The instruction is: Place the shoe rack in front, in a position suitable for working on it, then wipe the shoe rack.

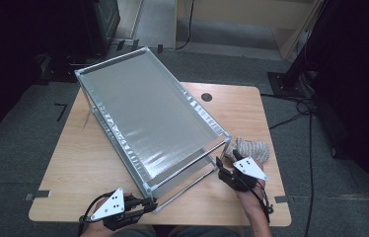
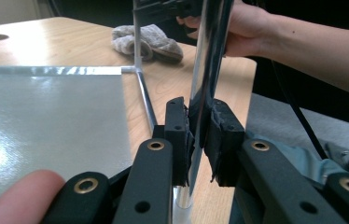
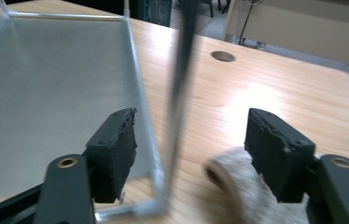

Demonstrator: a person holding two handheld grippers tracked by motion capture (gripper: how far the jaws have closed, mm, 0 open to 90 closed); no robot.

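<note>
At the near end of a metal shelf rack point(image 1: 148, 123) lying slantwise on a wooden table point(image 1: 69, 163), a person works a gripper in each hand. The left gripper point(image 1: 149, 204) has its jaws clamped on the rack's near corner post point(image 2: 205, 84), which stands upright between the pads in the left gripper view. The right gripper point(image 1: 222, 168), at the rack's opposite near corner, has its jaws spread wide, with a thin dark rod point(image 3: 182, 84) of the rack rising between them and touching neither pad point(image 3: 116, 144). The rack's long axis runs from these near corners away toward the far left edge of the table. A rolled grey cloth point(image 1: 252, 149) lies just beyond the rack's right near corner, beside the right gripper, likely the nearer hand for it.
</note>
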